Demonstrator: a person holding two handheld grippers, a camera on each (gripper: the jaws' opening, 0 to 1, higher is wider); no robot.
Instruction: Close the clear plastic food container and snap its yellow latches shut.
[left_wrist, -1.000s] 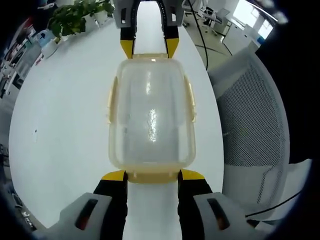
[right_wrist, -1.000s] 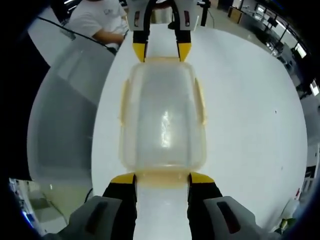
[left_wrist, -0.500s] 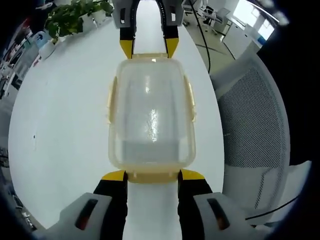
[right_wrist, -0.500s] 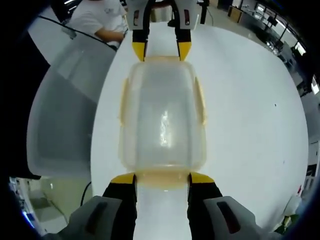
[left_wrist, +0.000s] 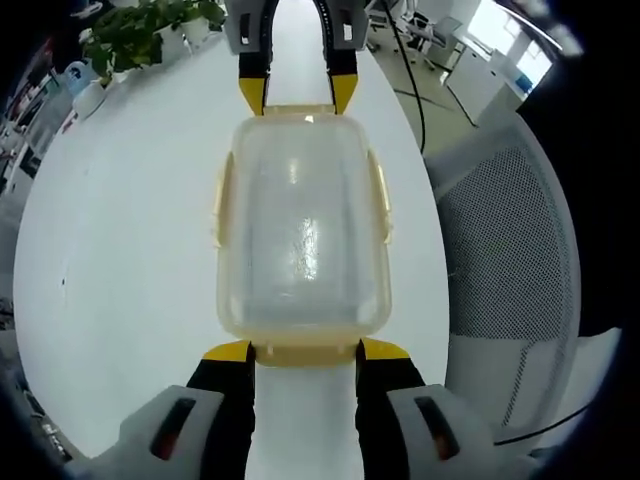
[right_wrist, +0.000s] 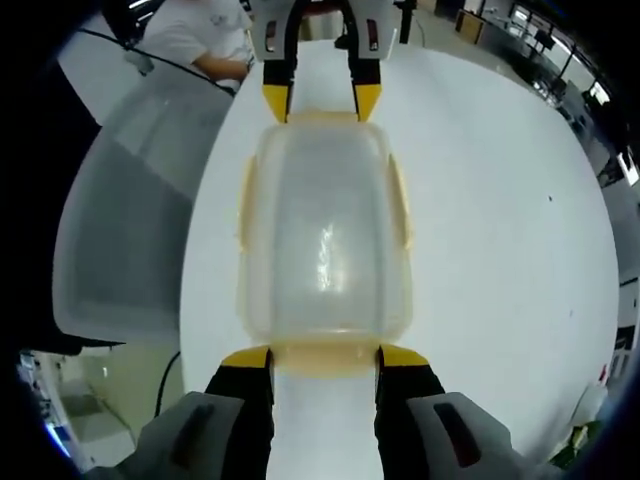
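Note:
The clear plastic container (left_wrist: 303, 230) (right_wrist: 325, 240) has its lid on and sits between my two grippers, above the white table (left_wrist: 120, 220). My left gripper (left_wrist: 305, 352) has its yellow-tipped jaws on either side of the container's near end latch (left_wrist: 305, 355), touching it. At the far end, my right gripper (left_wrist: 298, 95) holds the opposite latch the same way. In the right gripper view, the right gripper (right_wrist: 325, 358) is at the bottom and the left gripper (right_wrist: 324, 102) at the top. Yellow side latches (left_wrist: 381, 205) (right_wrist: 245, 205) lie along the long sides.
A grey mesh office chair (left_wrist: 510, 250) (right_wrist: 130, 220) stands beside the table edge. A potted plant (left_wrist: 140, 30) sits at the table's far corner. A person in a white shirt (right_wrist: 195, 35) is behind the table. A cable (left_wrist: 405, 80) hangs off the edge.
The container stays fixed between both grippers, while the background has drifted slightly in both views. The jaws have not changed.

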